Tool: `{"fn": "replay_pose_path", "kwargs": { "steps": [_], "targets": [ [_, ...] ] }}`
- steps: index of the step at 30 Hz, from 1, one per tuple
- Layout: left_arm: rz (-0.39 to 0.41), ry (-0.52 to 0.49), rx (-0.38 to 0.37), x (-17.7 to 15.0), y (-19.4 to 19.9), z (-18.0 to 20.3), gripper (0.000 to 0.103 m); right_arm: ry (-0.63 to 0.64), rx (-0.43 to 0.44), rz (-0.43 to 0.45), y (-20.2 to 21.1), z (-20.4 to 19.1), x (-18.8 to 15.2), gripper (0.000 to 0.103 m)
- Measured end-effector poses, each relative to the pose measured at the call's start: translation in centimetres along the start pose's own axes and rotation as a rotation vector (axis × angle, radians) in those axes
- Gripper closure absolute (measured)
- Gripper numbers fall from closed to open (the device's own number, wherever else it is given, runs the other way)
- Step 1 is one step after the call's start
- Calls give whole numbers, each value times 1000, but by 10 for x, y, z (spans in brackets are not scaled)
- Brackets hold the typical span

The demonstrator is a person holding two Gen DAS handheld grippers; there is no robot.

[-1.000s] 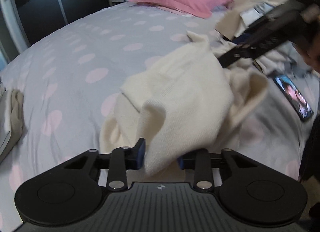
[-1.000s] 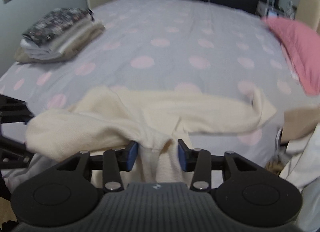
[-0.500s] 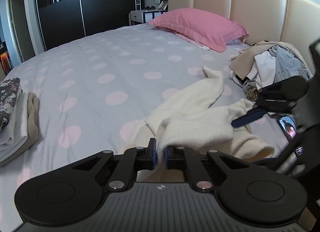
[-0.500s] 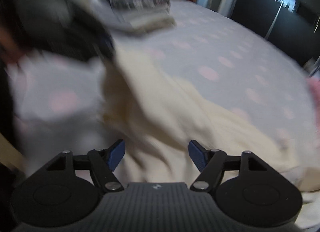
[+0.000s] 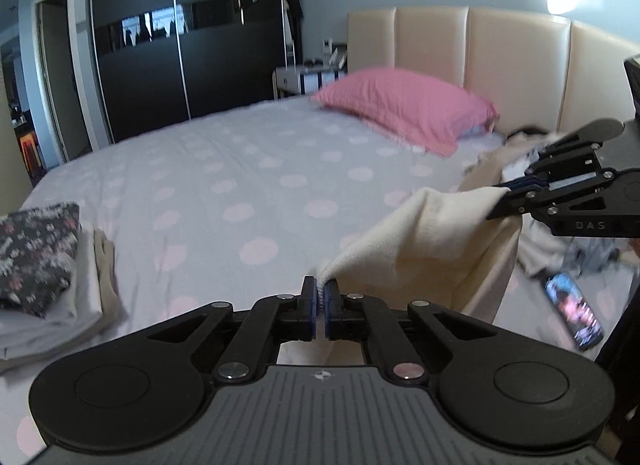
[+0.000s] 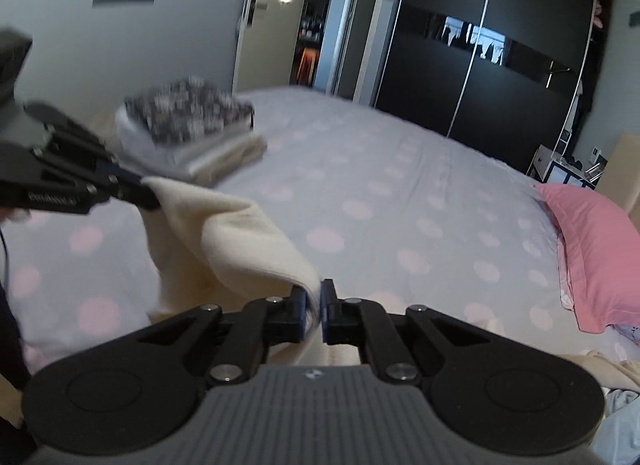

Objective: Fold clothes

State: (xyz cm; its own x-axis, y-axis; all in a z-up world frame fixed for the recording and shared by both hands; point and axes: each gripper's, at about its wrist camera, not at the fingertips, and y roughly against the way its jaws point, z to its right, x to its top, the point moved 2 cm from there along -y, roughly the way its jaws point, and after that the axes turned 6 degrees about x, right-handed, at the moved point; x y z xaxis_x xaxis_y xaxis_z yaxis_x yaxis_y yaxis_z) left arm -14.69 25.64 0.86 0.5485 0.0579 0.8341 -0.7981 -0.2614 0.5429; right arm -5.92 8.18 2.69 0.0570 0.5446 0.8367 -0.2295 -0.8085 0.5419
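A cream knit garment (image 5: 432, 241) hangs stretched in the air between both grippers, above the bed. My left gripper (image 5: 321, 297) is shut on one edge of it. My right gripper (image 6: 315, 303) is shut on the other edge; the garment (image 6: 240, 241) sags between them. In the left wrist view the right gripper (image 5: 508, 189) shows at the right, pinching the cloth. In the right wrist view the left gripper (image 6: 140, 189) shows at the left, pinching the cloth.
The bed has a grey sheet with pink dots (image 5: 240, 193). A stack of folded clothes (image 5: 44, 277) lies at its left edge. A pink pillow (image 5: 404, 105) lies by the headboard. A heap of unfolded clothes (image 5: 560, 253) and a phone (image 5: 574, 311) lie at the right.
Both grippers have closed on the cream garment and lifted it off the bed. The right gripper was open half a second ago. The garment now hangs spread between them.
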Motion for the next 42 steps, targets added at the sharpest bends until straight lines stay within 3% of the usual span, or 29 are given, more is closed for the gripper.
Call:
{"fn": "replay_pose_path", "kwargs": {
  "steps": [5,11,16,20,25,30,34,35,42],
  "targets": [
    [110,-10,0,28,41,-3,102,-18,65,103,48,-5,31,95],
    [268,-4,8,58,96,-8,102,-110,230,213,91,5,62,95],
    [385,-11,10,84,128,-6,102,-173,314,208,91,18,70,95],
    [310,-29,-28,88,101,1,102,-215,315,131,70,29,66,95],
    [73,-86,-60,56,12,21,102,-277,192,-126,-4,49,18,95],
    [-61,-88,-121,24,-55,31,99,-243,9,-292,-55,73,-34,95],
    [-81,-34,-148,8,-77,24,64,-306,-84,-389,-72,103,-72,99],
    [-78,-21,-144,3,-78,20,57,-300,-84,-392,-74,103,-74,99],
    [-143,47,-117,-18,-81,-4,54,-144,10,-324,-88,69,-61,91]
  ]
}}
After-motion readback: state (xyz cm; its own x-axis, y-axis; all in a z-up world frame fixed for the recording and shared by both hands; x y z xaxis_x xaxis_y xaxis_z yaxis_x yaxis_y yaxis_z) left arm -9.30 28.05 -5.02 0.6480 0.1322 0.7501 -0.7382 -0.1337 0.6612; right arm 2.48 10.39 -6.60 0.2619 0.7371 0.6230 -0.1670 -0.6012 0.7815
